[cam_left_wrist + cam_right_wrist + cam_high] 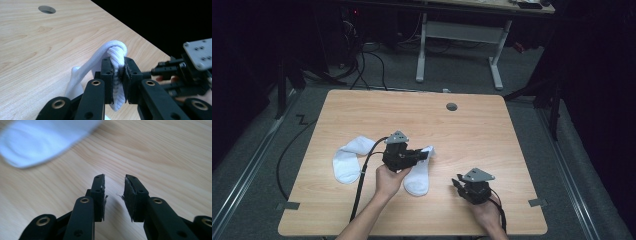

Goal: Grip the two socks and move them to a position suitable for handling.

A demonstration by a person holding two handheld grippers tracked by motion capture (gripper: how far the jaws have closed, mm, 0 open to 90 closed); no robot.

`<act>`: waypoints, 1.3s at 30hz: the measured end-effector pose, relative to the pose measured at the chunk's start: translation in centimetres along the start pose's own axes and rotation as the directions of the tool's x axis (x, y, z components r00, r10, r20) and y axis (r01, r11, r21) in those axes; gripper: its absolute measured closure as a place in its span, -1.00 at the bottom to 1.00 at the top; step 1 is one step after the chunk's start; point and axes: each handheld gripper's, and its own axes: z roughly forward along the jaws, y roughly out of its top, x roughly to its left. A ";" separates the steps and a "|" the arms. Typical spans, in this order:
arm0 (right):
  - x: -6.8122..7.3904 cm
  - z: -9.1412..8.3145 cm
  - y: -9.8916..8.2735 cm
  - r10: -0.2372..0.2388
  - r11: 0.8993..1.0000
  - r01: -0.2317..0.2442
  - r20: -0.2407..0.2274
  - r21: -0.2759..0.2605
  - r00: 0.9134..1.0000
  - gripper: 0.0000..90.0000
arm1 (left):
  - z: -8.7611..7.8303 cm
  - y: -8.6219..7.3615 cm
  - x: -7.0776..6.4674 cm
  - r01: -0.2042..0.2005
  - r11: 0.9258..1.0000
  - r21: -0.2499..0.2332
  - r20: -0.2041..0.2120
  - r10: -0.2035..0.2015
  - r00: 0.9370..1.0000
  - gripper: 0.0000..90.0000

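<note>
Now the right gripper [114, 195] sits nearest, jaws apart with nothing between them, beside the sock [418, 175]. Left gripper [117, 82] clamps that sock's cuff, lifted off the table [472, 135]. Farther left, a second sock [349, 157] lies untouched, so pairing looks barely begun.

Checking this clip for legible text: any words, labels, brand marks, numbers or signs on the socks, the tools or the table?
None can be read. The white sock clamped in the left tool is plain ribbed knit, the other white sock is unmarked, the right tool has bare black jaws, and the wooden table bears only grain and a round hole.
</note>
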 end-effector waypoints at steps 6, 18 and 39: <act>2.7 2.0 2.1 -0.030 0.999 0.027 -0.099 -0.029 0.995 0.57 | 0.6 -0.1 0.6 0.027 1.000 0.002 -0.007 -0.027 1.000 0.78; 6.0 5.2 3.7 -0.073 0.997 0.076 -0.168 0.012 0.983 0.51 | 1.0 -0.4 1.0 0.044 0.999 0.003 -0.019 -0.044 0.999 0.77; 6.5 2.6 1.5 -0.120 0.993 0.122 -0.211 -0.003 0.970 0.52 | 2.9 -1.2 4.2 0.183 0.983 0.018 -0.191 -0.176 0.966 0.63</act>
